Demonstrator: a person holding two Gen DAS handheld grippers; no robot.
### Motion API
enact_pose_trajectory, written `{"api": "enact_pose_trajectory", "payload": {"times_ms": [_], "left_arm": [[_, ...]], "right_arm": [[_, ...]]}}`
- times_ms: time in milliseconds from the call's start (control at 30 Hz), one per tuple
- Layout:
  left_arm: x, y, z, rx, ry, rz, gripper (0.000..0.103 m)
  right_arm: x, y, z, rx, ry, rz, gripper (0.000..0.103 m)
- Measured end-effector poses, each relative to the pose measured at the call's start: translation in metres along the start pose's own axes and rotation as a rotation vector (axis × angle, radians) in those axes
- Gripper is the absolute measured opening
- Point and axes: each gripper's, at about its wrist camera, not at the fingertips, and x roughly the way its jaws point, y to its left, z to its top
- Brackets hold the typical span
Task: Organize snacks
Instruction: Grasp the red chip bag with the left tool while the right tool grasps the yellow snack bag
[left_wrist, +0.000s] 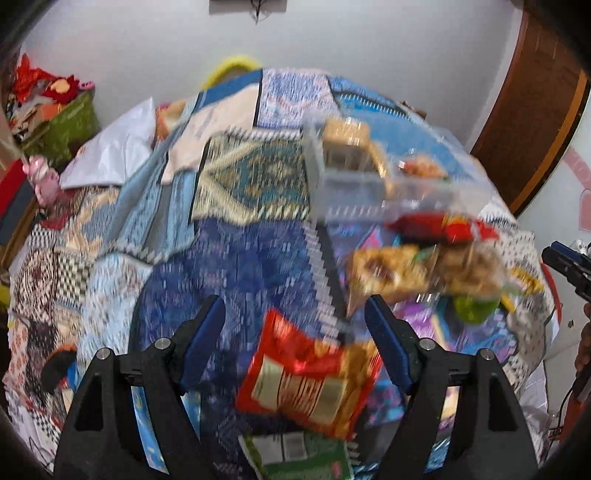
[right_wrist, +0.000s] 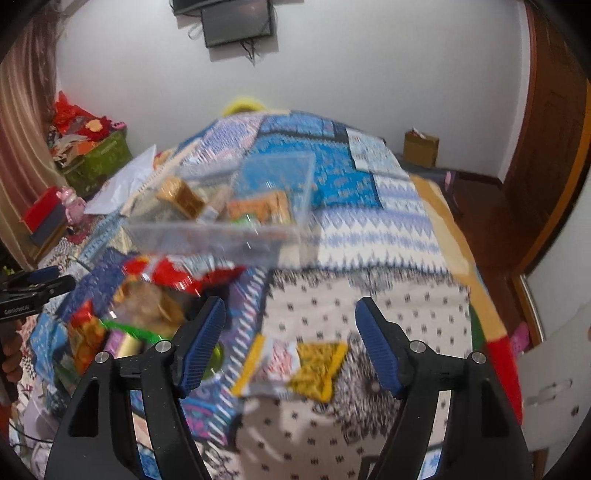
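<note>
My left gripper is open above a red and gold snack packet on the patterned bedspread; a green packet lies just below it. A clear plastic box holding a few snacks stands further back, also in the right wrist view. A pile of snack bags lies between, also in the right wrist view. My right gripper is open above a yellow and white packet. Both views are blurred.
The bed is covered in a patchwork spread. A white bag and a green bin of clutter sit at the far left. A wooden door is on the right. A cardboard box stands by the wall.
</note>
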Motion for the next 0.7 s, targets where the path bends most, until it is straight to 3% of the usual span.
{"api": "enact_pose_trajectory", "payload": {"times_ms": [300,467,700], "left_arm": [[0.020,0.000,-0.038,-0.016,0.097,-0.049,0.078],[0.027,0.001,-0.047,-0.038,0.121,-0.083,0.088],[0.036,-0.006,-0.048,-0.018,0.123,-0.077,0.095]], "right_arm": [[0.023,-0.011,-0.034,0.073,0.113,0.020,0.070],[0.035,-0.005,-0.041,0.083,0.151,0.049,0.070],[0.043,0.009,-0.040,0.036,0.153,0.027,0.070]]}}
